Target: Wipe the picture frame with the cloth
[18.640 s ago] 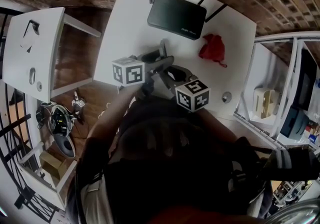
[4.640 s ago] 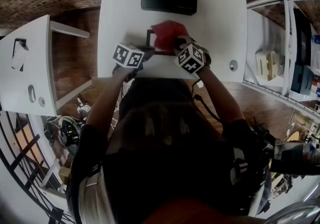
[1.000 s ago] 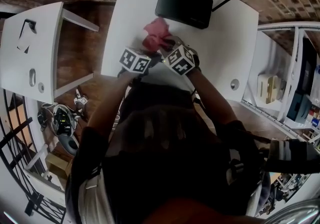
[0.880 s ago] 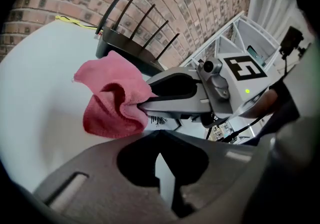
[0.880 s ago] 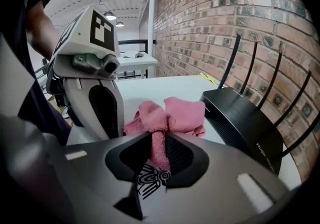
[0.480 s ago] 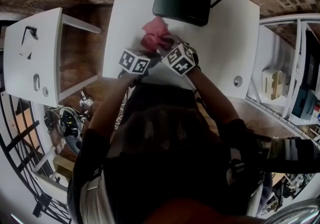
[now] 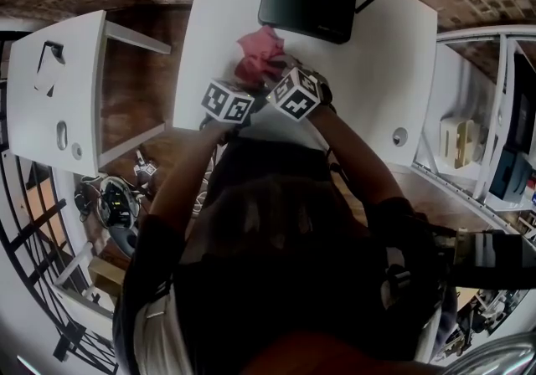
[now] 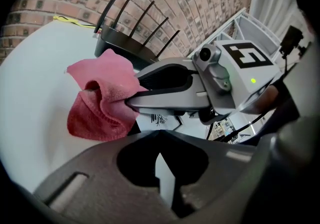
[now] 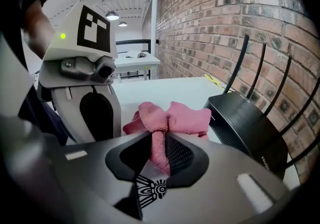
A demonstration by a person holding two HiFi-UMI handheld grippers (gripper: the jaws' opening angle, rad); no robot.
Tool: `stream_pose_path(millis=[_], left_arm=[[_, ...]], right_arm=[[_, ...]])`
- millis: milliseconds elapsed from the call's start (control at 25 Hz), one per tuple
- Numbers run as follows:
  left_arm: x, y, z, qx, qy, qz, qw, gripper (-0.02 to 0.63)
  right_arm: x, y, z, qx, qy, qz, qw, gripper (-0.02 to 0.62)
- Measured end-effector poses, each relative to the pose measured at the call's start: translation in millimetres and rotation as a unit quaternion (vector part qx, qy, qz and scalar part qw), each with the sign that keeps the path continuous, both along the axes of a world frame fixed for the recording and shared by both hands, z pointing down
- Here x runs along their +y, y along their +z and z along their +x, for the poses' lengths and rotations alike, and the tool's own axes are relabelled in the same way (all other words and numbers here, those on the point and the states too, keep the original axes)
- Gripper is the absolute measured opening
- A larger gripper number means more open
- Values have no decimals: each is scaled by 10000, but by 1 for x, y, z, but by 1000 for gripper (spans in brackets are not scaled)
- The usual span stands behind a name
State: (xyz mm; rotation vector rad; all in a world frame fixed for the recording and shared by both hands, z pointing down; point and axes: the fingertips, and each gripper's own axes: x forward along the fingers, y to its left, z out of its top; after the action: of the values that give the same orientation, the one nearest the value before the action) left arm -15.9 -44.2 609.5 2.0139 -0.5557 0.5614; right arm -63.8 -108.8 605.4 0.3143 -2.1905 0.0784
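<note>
My right gripper (image 9: 158, 137) is shut on a bunched red cloth (image 9: 170, 118), which also shows in the head view as the cloth (image 7: 260, 51) just before the router. The cloth (image 8: 102, 100) hangs from the right gripper's tip (image 8: 131, 103) against the picture frame. Only a patch of the frame's white picture with a black pattern (image 9: 150, 188) shows under the jaws, and again as the picture (image 8: 161, 119) behind that gripper. My left gripper (image 8: 161, 135) is shut on the frame's thin edge, close beside the right one. Both marker cubes hide most of the frame in the head view.
A black router (image 7: 307, 7) with several antennas stands at the back of the white table (image 7: 377, 72), close behind the cloth. A small round object (image 7: 400, 136) lies at the table's right. A white side table (image 7: 59, 89) stands left, shelving (image 7: 477, 114) right, a brick wall behind.
Long before, the cloth lay on the table beside the router; now the right gripper holds it at the frame. Over the last second both grippers have hardly moved.
</note>
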Motion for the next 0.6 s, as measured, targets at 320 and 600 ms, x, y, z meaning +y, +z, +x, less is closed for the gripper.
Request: stream_pose_path(millis=[320, 600], left_arm=[[0, 0, -1, 28, 15, 13, 10000, 2], [-1, 0, -1, 0, 21, 33, 10000, 2]], right_arm=[[2, 4, 21, 321, -46, 12, 9995, 78], [1, 4, 36, 446, -14, 91, 9990, 78]])
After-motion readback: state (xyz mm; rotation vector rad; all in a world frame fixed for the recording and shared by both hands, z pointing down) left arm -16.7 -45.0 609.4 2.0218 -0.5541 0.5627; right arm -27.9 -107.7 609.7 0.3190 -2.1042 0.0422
